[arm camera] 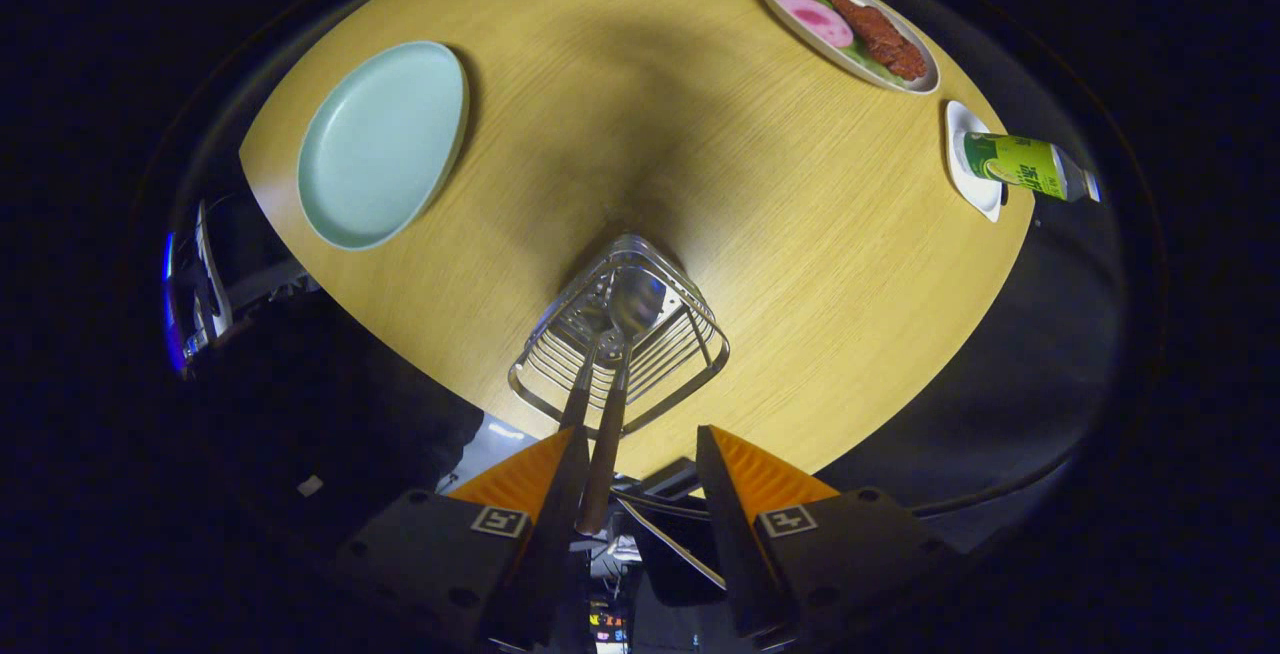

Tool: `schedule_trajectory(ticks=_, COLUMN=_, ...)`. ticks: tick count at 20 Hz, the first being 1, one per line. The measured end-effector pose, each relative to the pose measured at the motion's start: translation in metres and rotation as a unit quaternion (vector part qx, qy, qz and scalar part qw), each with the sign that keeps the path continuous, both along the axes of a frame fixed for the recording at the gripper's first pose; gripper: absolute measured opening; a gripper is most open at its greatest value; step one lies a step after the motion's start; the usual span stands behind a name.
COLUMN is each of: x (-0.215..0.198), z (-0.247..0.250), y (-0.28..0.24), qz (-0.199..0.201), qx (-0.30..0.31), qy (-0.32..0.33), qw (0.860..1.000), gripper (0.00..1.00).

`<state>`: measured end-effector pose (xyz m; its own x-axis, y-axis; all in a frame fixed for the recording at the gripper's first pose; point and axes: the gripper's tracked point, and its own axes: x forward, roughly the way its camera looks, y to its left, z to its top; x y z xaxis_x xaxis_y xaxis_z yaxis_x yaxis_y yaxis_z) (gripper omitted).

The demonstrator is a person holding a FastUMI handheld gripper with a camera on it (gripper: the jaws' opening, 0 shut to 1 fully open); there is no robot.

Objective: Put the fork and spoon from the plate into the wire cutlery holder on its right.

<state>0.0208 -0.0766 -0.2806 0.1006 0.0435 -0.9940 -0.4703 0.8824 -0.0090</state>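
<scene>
Standing in holder: the wire cutlery holder carries both the spoon and the fork, just ahead of the fingers.
Holder place: on the round wooden surface, near its close edge, well right of the plate.
Spoon axis: bowl down inside the basket, brown handle rising toward the fingers and ending beside the left finger.
Fork axis: head down among the wires, handle rising alongside the spoon's, the two handles nearly parallel and touching or almost so.
Fingers: the gripper is spread wide; nothing is pressed between the fingers. Whether the left finger touches the spoon handle, I cannot tell.
Plate: the pale green plate lies far left with nothing on it.
Food plate: an oval dish at far right holds meat slices, something pink, and vegetables.
Small dish: a white saucer at the right rim, a green bottle lying across it on its side.
</scene>
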Motion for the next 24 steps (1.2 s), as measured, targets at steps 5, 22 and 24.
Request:
schedule_trajectory(ticks=5, x=0.011, z=0.035, y=0.007, qz=-0.106, qx=0.107, qy=-0.145, qw=0.978, gripper=0.98)
schedule_trajectory(ticks=22, x=-0.014, z=0.193, y=-0.015, qz=-0.22, qx=0.155, qy=-0.547, qw=0.793, gripper=0.99)
schedule_trajectory(ticks=24, x=-0.015, z=0.196, y=-0.014, qz=-0.214, qx=0.164, qy=-0.564, qw=0.781, gripper=0.98)
